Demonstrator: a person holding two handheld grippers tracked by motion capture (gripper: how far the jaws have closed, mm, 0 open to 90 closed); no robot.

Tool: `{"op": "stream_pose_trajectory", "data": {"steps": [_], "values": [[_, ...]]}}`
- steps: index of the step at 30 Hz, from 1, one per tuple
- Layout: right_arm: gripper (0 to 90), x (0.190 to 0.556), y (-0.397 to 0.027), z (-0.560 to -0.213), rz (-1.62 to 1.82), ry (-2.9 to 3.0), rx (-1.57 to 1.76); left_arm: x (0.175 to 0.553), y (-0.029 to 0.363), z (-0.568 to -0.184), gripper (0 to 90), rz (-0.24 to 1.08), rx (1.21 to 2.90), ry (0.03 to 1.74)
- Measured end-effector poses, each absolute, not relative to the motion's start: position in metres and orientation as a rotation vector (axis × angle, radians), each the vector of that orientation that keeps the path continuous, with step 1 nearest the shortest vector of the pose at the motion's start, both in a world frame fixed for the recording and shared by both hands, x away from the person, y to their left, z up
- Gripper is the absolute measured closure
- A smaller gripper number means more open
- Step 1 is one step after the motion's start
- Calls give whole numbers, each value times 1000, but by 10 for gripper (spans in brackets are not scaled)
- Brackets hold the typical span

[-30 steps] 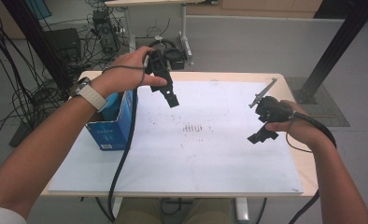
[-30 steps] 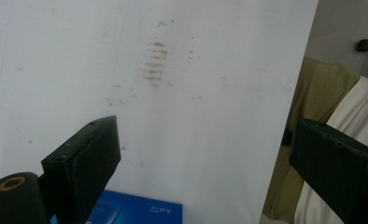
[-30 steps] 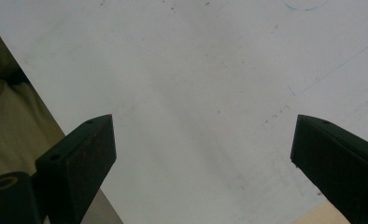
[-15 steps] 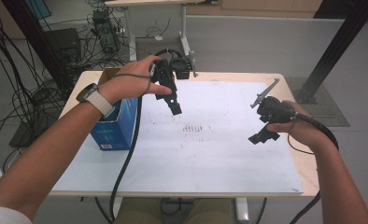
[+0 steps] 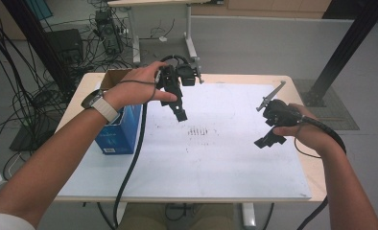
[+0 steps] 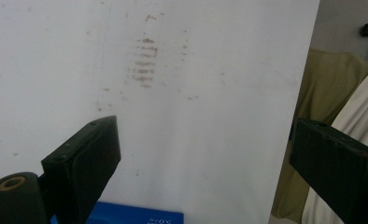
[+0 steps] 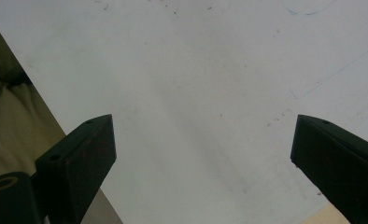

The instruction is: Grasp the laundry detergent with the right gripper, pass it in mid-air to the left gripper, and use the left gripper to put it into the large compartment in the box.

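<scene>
My left gripper (image 5: 180, 114) is held in the air over the far middle of the white sheet (image 5: 216, 158), just right of the blue box (image 5: 117, 132). Its jaws stand wide open with nothing between them, and in the left gripper view (image 6: 205, 154) they look down on the sheet's brown smudges (image 6: 145, 60) and the blue box (image 6: 140, 218) at the bottom edge. My right gripper (image 5: 268, 140) hovers above the right side of the sheet. In the right gripper view (image 7: 201, 154) its jaws are open and empty over bare white surface.
The open cardboard-lined blue box stands at the table's (image 5: 316, 184) left edge. Dark smudges (image 5: 199, 131) mark the sheet's middle. A grey metal piece (image 5: 269, 96) sticks up by the right hand. Cables and equipment (image 5: 100, 28) lie on the floor beyond the table.
My left gripper has moved right, away from above the blue box toward the middle of the sheet. The right gripper has hardly moved.
</scene>
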State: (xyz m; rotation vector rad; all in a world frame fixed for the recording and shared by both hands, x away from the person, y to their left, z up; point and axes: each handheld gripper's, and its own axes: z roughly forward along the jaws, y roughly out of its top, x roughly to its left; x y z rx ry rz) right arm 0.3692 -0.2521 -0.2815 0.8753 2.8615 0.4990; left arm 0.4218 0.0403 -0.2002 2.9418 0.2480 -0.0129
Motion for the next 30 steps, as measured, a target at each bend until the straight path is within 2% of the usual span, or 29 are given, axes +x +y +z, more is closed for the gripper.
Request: {"op": "stream_pose_trajectory", "data": {"steps": [30], "values": [[66, 368, -257, -289, 513, 2862, 887, 423, 42, -212, 95, -26, 2945, 290]]}}
